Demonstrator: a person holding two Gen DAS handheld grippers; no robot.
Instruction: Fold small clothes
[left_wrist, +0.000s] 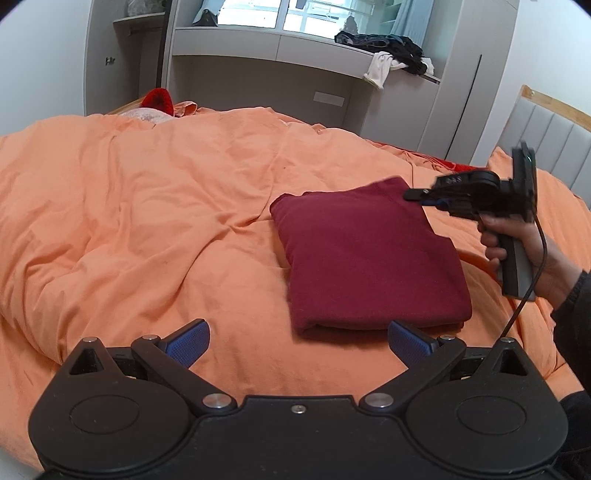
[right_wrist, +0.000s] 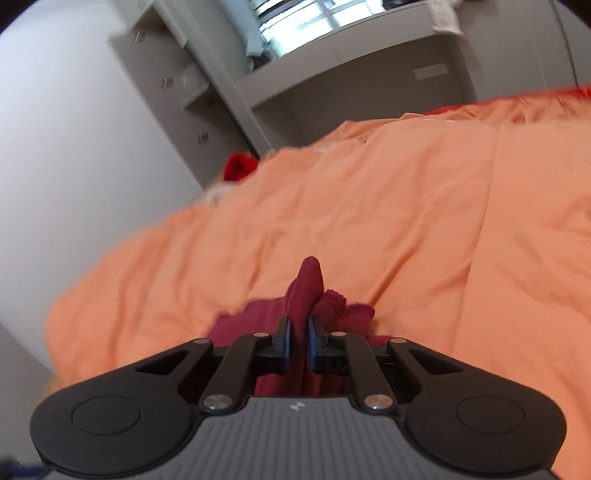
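A maroon garment (left_wrist: 369, 258) lies folded into a rectangle on the orange duvet (left_wrist: 147, 206). In the left wrist view my left gripper (left_wrist: 299, 341) hovers just short of the garment's near edge. It is open, with blue pads (left_wrist: 188, 343) spread wide and nothing between them. A hand (left_wrist: 517, 251) holds my right gripper (left_wrist: 413, 194) at the garment's far right corner. In the right wrist view the right gripper (right_wrist: 300, 339) has its jaws nearly together. A bunched fold of the maroon garment (right_wrist: 308, 284) is pinched between them and sticks up past the tips.
The duvet (right_wrist: 406, 221) is rumpled and covers the whole bed. A red item (left_wrist: 159, 99) lies at its far left end. A grey padded headboard (left_wrist: 546, 140) stands at the right. Beyond the bed a grey shelf unit (left_wrist: 295, 48) holds a pile of dark and white clothes (left_wrist: 391, 51).
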